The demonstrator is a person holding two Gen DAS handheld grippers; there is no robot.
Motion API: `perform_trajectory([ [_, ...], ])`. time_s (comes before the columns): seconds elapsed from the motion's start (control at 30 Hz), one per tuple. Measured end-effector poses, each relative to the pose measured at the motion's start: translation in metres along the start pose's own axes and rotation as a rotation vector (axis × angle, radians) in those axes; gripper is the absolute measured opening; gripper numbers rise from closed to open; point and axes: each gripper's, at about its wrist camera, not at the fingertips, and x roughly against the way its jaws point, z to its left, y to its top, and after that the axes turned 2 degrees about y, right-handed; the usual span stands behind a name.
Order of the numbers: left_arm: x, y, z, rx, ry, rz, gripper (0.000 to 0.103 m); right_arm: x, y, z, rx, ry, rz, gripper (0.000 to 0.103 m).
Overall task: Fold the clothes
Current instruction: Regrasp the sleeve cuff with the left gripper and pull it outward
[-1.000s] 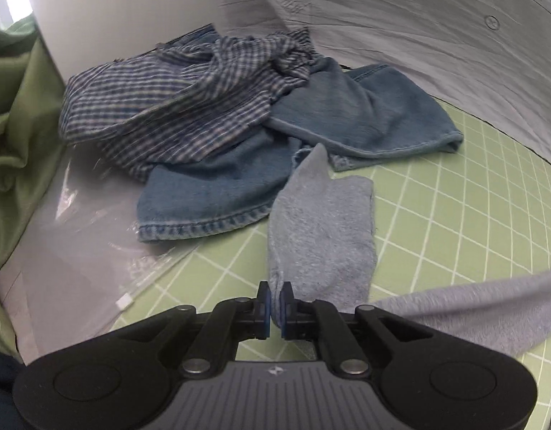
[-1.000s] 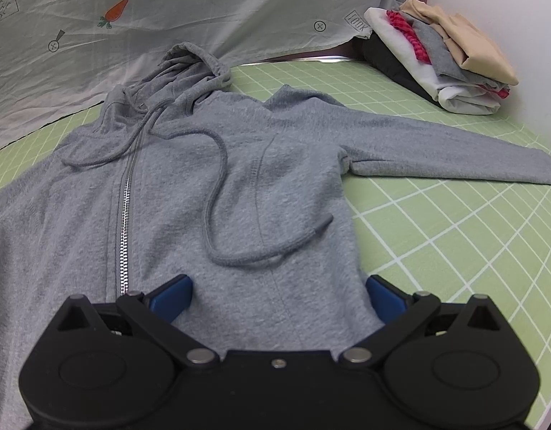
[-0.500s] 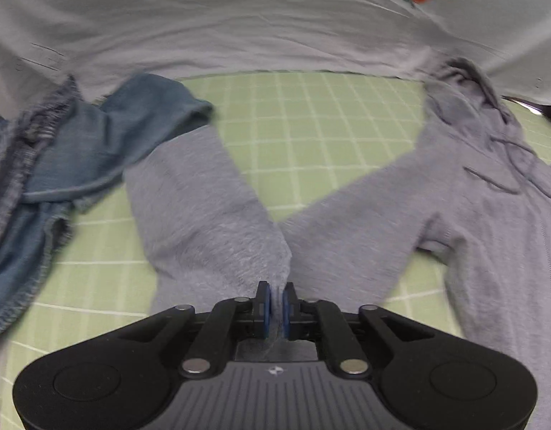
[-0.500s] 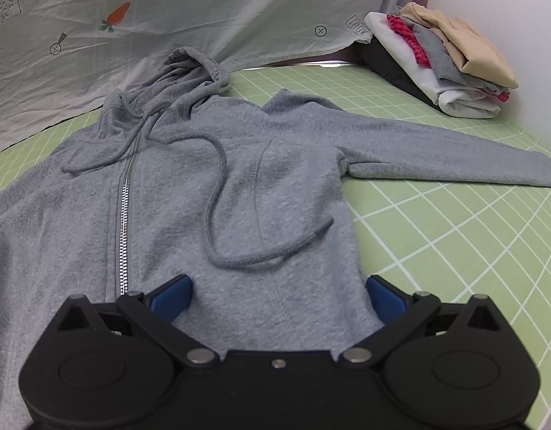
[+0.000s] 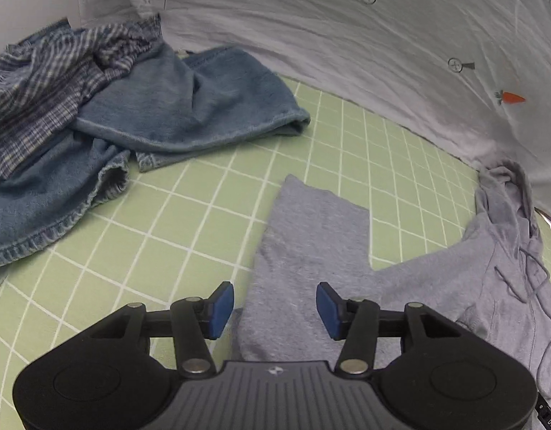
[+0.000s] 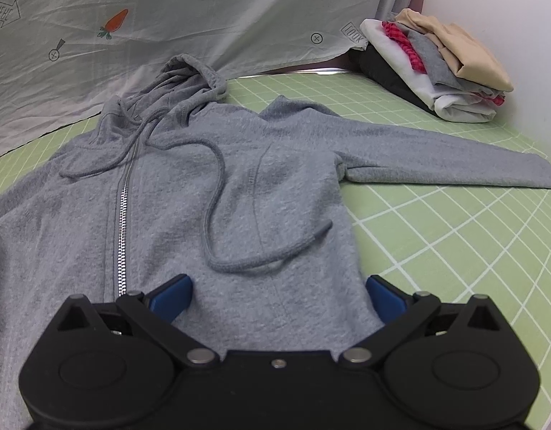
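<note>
The grey zip hoodie (image 6: 239,193) lies face up on the green grid mat (image 6: 454,243) of the table, hood (image 6: 189,79) toward the back edge near the white sheet (image 6: 203,7). Left tongs (image 5: 275,304) have just been opening; the blue pads stand apart and the left sleeve (image 5: 311,243) lies flat betw. them, not pinched. Right tongs (image 6: 277,294) are wide open over the lower body of the hoodie, gripping nothing. Risk, as I judge: the sleeve sits now bent at an angle, so if it is left like this the fold can become crooked; also the long drawstring (image 6: 218,215) lies loose across the chest and may get trapped or pulled in the next fold, w/ the zip (image 6: 123,222) line shifting. Around: crumpled jeans (image 5: 160,107) and a plaid shirt (image 5: 49,82) at the left back corner, near the sleeve end but apart, could catch a wide swing. A stack of folded clothes (image 6: 436,71) sits at the right back corner, well apart from the right sleeve (image 6: 454,161).
</note>
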Motion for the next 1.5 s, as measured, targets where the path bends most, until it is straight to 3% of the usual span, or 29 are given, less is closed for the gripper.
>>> perform_trajectory([
  [0.23, -0.017, 0.005, -0.006, -0.024, -0.026, 0.025, 0.05, -0.001, 0.0, 0.0, -0.002, -0.001, -0.004, 0.103],
  [0.27, -0.018, 0.005, -0.007, -0.039, -0.016, 0.025, 0.039, -0.001, 0.0, 0.0, -0.003, -0.002, -0.005, 0.103],
  [0.3, -0.019, 0.004, -0.008, -0.051, -0.006, 0.024, 0.014, -0.001, 0.0, 0.0, -0.003, -0.003, -0.007, 0.103],
  [0.33, -0.016, 0.004, -0.005, -0.049, 0.005, 0.013, 0.008, -0.001, -0.001, 0.0, -0.003, -0.003, -0.008, 0.103],
  [0.43, -0.001, 0.002, 0.009, -0.016, 0.033, -0.051, 0.009, -0.001, -0.001, 0.0, -0.003, -0.002, -0.011, 0.103],
  [0.67, 0.063, -0.026, 0.073, 0.205, 0.364, -0.235, 0.008, 0.0, -0.002, 0.0, -0.001, 0.0, -0.02, 0.103],
  [0.8, 0.08, -0.067, 0.103, 0.344, 0.454, -0.198, 0.01, 0.0, -0.003, -0.001, 0.002, 0.002, -0.024, 0.103],
  [0.93, 0.082, -0.107, 0.107, 0.387, 0.435, -0.101, 0.015, 0.0, -0.004, -0.003, 0.009, 0.01, -0.03, 0.103],
  [1.03, 0.084, -0.123, 0.104, 0.388, 0.414, -0.085, 0.02, 0.0, -0.005, -0.004, 0.014, 0.015, -0.039, 0.103],
  [1.27, 0.09, -0.115, 0.128, 0.454, 0.449, -0.127, 0.056, 0.001, -0.007, -0.004, 0.02, 0.02, -0.049, 0.103],
  [1.5, 0.074, -0.095, 0.146, 0.438, 0.425, -0.111, 0.056, 0.002, -0.009, -0.003, 0.018, 0.016, -0.058, 0.103],
])
